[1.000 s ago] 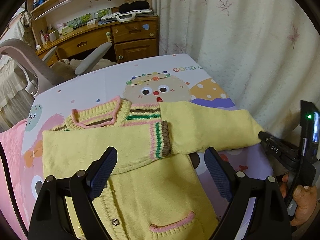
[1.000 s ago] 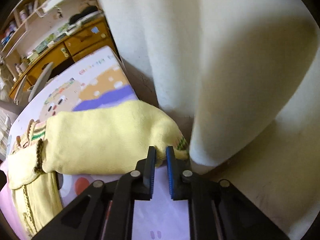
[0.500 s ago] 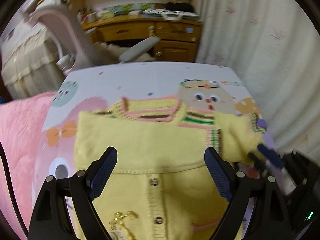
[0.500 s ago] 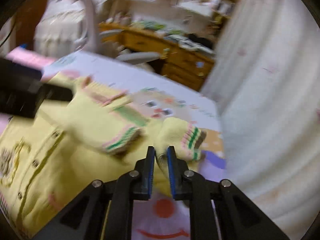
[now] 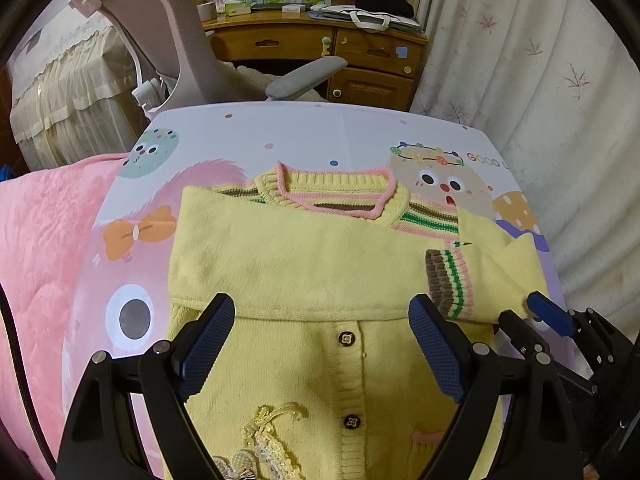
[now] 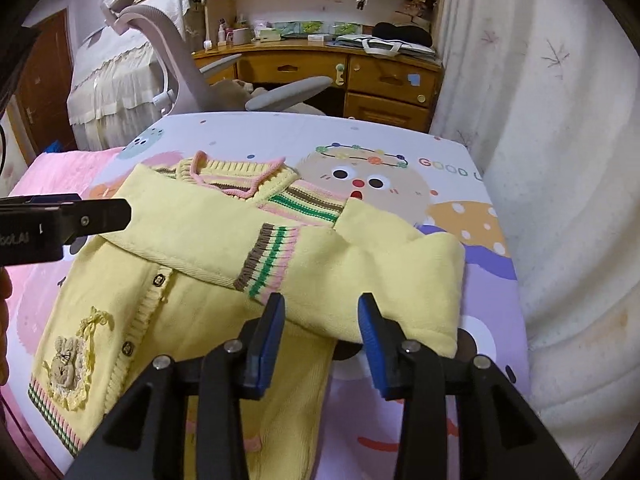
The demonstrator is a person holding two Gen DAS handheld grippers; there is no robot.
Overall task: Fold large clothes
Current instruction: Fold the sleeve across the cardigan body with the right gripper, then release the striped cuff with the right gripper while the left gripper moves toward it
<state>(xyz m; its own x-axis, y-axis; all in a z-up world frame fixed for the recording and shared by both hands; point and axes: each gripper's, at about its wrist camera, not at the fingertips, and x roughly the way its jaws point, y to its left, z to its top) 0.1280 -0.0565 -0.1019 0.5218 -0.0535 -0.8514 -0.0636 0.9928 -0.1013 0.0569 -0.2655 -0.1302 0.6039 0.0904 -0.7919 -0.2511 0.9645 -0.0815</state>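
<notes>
A yellow knit cardigan (image 5: 312, 264) lies face up on the cartoon-printed table cover (image 5: 320, 136). One sleeve is folded across the chest, and its striped cuff (image 6: 272, 260) rests near the other sleeve (image 6: 400, 272), which is doubled back onto the body. My right gripper (image 6: 322, 312) hovers at that doubled sleeve's near edge. Its jaws are opening, the fabric lies between the pads, and they do not press on it. My left gripper (image 5: 322, 312) stands wide open above the button placket, holding nothing. In the left wrist view the right gripper (image 5: 528, 316) sits at the cardigan's right edge.
A pink blanket (image 5: 44, 248) covers the left side. Beyond the table's far edge stand a grey-pink office chair (image 5: 180, 40) and a wooden desk (image 5: 360, 56). A pale curtain (image 6: 560, 160) hangs close along the right edge.
My right gripper carried the sleeve end from the table's right edge in over the cardigan, then its jaws parted. My left gripper swung over the cardigan's middle, still open.
</notes>
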